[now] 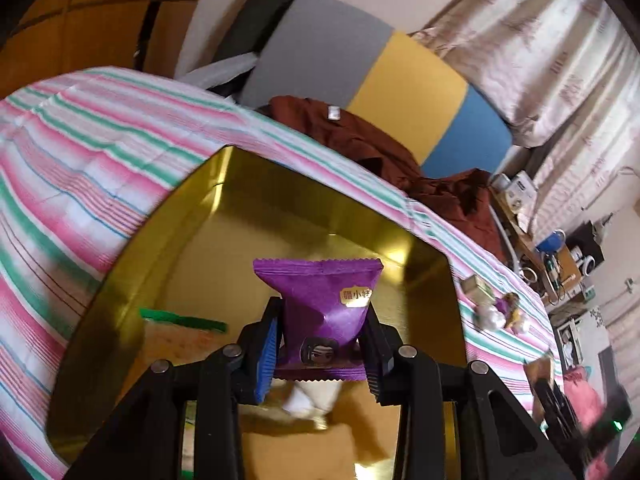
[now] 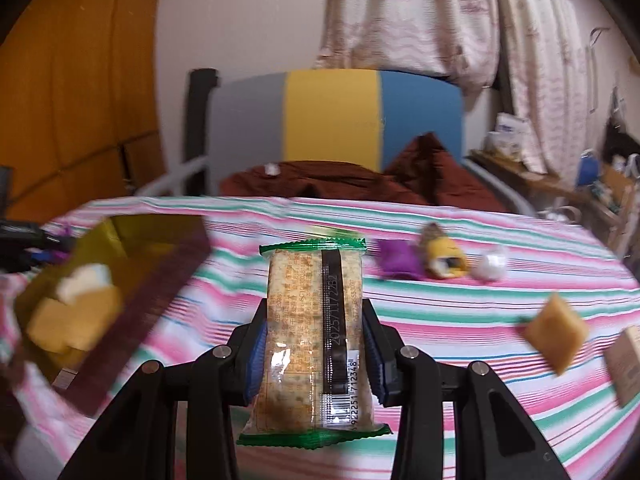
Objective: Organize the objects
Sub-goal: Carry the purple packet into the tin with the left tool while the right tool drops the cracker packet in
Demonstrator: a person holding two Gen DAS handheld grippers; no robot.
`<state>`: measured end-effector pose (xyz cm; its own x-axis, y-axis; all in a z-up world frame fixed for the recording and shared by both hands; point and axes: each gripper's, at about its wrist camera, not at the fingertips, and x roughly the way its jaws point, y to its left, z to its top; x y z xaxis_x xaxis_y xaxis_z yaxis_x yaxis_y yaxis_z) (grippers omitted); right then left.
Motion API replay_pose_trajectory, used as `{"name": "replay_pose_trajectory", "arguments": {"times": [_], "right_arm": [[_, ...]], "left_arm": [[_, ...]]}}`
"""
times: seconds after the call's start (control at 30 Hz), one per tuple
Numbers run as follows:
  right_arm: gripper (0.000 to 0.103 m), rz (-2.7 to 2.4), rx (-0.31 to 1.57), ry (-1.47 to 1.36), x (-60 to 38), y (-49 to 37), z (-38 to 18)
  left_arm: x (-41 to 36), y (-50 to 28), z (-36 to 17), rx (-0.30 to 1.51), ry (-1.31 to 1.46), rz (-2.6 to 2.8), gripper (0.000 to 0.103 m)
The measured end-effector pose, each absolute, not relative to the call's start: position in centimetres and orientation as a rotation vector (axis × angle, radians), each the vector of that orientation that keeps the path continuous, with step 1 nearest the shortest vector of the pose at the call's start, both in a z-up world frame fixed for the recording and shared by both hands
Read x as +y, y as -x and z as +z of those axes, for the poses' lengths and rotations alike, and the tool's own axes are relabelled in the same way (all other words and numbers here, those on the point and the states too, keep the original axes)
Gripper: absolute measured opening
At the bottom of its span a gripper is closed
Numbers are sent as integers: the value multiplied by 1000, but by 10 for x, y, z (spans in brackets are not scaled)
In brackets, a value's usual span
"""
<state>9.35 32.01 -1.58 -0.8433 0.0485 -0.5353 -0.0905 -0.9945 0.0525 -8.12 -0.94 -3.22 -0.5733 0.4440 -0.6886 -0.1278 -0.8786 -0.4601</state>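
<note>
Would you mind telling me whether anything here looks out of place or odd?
Several snacks lie loose on the striped cloth outside the gold tin: a purple packet, a yellow one, a white one and an orange one. Nothing looks spilled or damaged.

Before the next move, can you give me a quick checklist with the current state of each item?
1. Left gripper holds the purple packet: ok, pinched between both fingers.
2. Purple packet over the gold tin: ok, the tin's floor lies behind it.
3. Room in the tin for it: ok, bare floor shows beyond the snacks already inside.
4. Right gripper holds the cracker pack: ok, gripped on both sides.
5. Cracker pack over the tin: not ok, it is above the striped cloth, with the tin to its left.
6. Loose snacks left on the cloth: not ok, several lie there, including an orange packet.
</note>
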Motion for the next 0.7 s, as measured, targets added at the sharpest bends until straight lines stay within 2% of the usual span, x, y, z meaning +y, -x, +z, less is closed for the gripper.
{"name": "replay_pose_trajectory", "arguments": {"times": [0.27, 0.33, 0.47, 0.57, 0.63, 0.7], "right_arm": [[41, 3136, 192, 984, 254, -85, -4], [41, 3161, 194, 1028, 241, -83, -6], [41, 3183, 201, 1095, 225, -82, -13], [41, 3188, 235, 1141, 219, -77, -16], [41, 3185, 255, 1166, 215, -70, -16], [41, 3175, 290, 1198, 210, -63, -16]], "left_arm": [[-26, 102, -51, -560, 1344, 2443, 38], [-29, 104, -52, -560, 1347, 2454, 42], [-35, 96, -54, -630, 1324, 2463, 60], [-37, 80, -49, -655, 1263, 2502, 65], [-36, 68, -43, -653, 1210, 2538, 74], [-34, 56, -38, -644, 1158, 2567, 87]]}}
